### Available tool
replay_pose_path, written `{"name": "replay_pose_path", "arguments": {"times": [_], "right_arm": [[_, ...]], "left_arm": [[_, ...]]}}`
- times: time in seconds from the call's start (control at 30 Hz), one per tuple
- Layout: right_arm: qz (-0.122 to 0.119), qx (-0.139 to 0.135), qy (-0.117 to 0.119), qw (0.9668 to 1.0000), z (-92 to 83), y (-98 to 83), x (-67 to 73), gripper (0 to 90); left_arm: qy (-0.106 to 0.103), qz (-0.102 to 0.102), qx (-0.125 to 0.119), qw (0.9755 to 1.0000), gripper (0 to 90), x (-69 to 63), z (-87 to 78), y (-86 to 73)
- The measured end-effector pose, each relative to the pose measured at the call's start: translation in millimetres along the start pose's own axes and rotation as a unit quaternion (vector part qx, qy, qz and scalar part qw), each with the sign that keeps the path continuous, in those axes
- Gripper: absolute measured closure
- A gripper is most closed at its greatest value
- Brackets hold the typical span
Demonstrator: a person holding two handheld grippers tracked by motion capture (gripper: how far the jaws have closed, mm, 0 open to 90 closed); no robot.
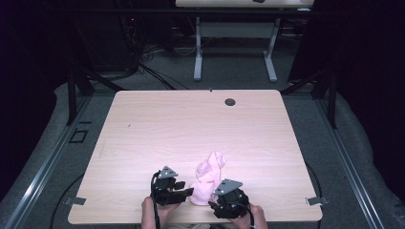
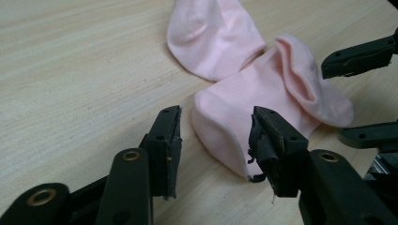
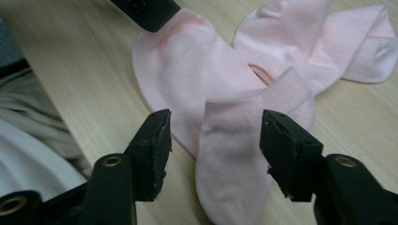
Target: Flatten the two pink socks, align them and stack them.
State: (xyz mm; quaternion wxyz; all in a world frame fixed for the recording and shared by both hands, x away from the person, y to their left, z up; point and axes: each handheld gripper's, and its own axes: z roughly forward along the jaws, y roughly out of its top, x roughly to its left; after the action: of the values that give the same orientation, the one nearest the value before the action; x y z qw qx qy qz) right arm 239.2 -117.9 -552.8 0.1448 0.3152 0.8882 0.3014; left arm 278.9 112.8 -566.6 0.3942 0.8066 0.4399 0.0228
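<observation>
Your left gripper (image 1: pixel 187 192) and right gripper (image 1: pixel 216 196) sit at the near edge of the table (image 1: pixel 167 124), either side of the pink socks (image 1: pixel 208 176). Both sets of jaws stand apart. Each straddles a fold of sock without pressing on it. The socks lie crumpled together, flat on the tabletop.

Soft knit cloth socks (image 3: pixel 220 93) — matt wood-grain table (image 1: pixel 191 119)

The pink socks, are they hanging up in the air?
No, the pink socks lie flat on the wooden table, between the left gripper and the right gripper, whose jaws stand apart.
</observation>
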Motion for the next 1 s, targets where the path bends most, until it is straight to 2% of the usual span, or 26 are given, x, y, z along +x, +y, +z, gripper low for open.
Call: {"name": "replay_pose_path", "arguments": {"times": [0.1, 0.27, 0.3, 0.37, 0.5, 0.63, 0.7, 0.73, 0.87, 1.0], "right_arm": [[-0.002, 0.02, -0.011, 0.9997, 10.6, 0.0, 0.8, 60.7], [0.011, 0.014, -0.005, 0.9998, 12.3, -3.9, -5.8, 82.1], [0.019, 0.012, -0.001, 0.9998, 12.0, -4.9, -7.0, 84.7], [0.023, 0.001, 0.0, 0.9997, 9.4, -6.4, -9.6, 86.1], [0.045, -0.021, 0.019, 0.9986, -1.9, -8.6, -19.0, 86.7], [0.075, -0.055, 0.026, 0.9953, -19.0, -11.5, -31.6, 86.7], [0.087, -0.062, 0.029, 0.9938, -27.6, -14.2, -38.5, 86.7], [0.101, -0.07, 0.03, 0.992, -32.8, -17.4, -43.1, 86.6], [0.132, -0.077, 0.037, 0.9876, -40.8, -27.5, -56.1, 86.7], [0.146, -0.052, 0.038, 0.9871, -36.1, -36.3, -59.6, 89.0]], "left_arm": [[-0.004, 0.004, 0.008, 1.0, 64.6, 1.6, 3.1, -0.9], [-0.002, 0.014, 0.014, 0.9998, 81.0, 0.3, 6.6, -2.1], [0.006, 0.026, 0.017, 0.9995, 83.1, -0.9, 7.8, -2.7], [0.008, 0.032, 0.016, 0.9993, 87.6, -0.9, 8.0, -3.6], [0.011, 0.035, 0.014, 0.9992, 88.7, -0.1, 7.7, -5.1], [0.011, 0.041, 0.006, 0.9991, 89.0, 0.2, 3.5, -4.8], [0.012, 0.042, 0.001, 0.999, 89.0, 0.1, 0.1, -4.6], [0.011, 0.04, -0.001, 0.9991, 89.1, 0.0, -1.3, -4.9], [0.004, 0.036, 0.002, 0.9993, 89.1, 1.8, -4.4, -8.0], [0.007, 0.035, 0.0, 0.9994, 89.1, 2.7, -8.2, -10.4]]}}
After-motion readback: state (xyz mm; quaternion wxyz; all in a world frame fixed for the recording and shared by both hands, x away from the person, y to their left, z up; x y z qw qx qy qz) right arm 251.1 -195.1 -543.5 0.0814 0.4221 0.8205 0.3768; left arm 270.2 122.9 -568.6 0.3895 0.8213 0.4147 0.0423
